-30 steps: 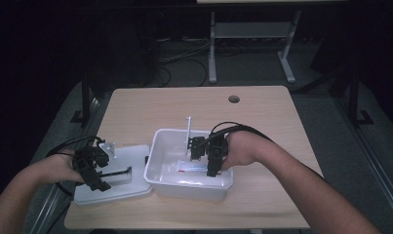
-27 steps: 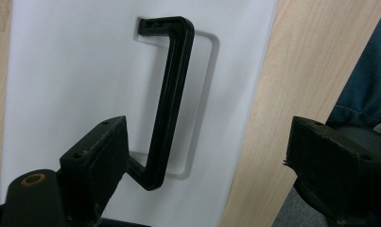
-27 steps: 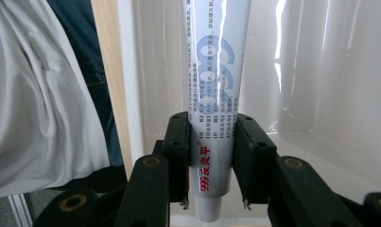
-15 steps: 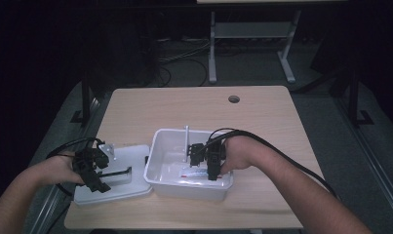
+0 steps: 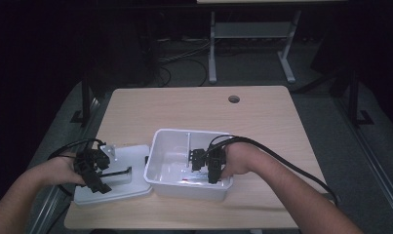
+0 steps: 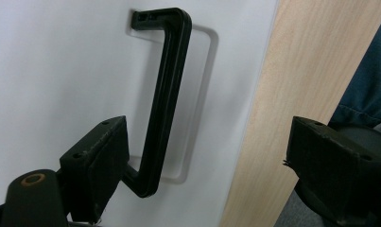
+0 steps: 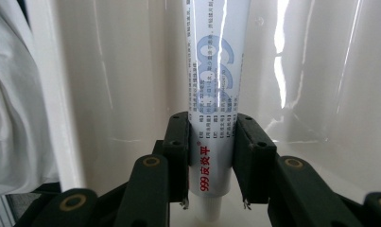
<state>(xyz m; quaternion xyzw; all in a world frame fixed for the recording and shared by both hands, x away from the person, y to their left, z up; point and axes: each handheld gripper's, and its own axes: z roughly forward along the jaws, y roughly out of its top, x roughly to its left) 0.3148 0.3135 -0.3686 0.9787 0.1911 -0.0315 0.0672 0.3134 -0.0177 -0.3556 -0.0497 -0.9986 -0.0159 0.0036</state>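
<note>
Dark floor and cables are surrounding the wooden table point(image 5: 184, 112), where a white bin point(image 5: 161, 146) is sitting beside its flat lid point(image 5: 135, 156). Inside the bin, the right gripper point(image 7: 211, 163) is clenching a white tube point(image 7: 216, 71) with red and blue print; the tube is running straight out between the two jaws, pads pressing on both its sides, and in the high view it is standing up from the gripper point(image 5: 204, 163) within the bin. To the left, the left gripper point(image 6: 207, 156) is hanging released over the lid, jaws wide, one jaw just beside the lid's black handle point(image 6: 167, 94).
</note>
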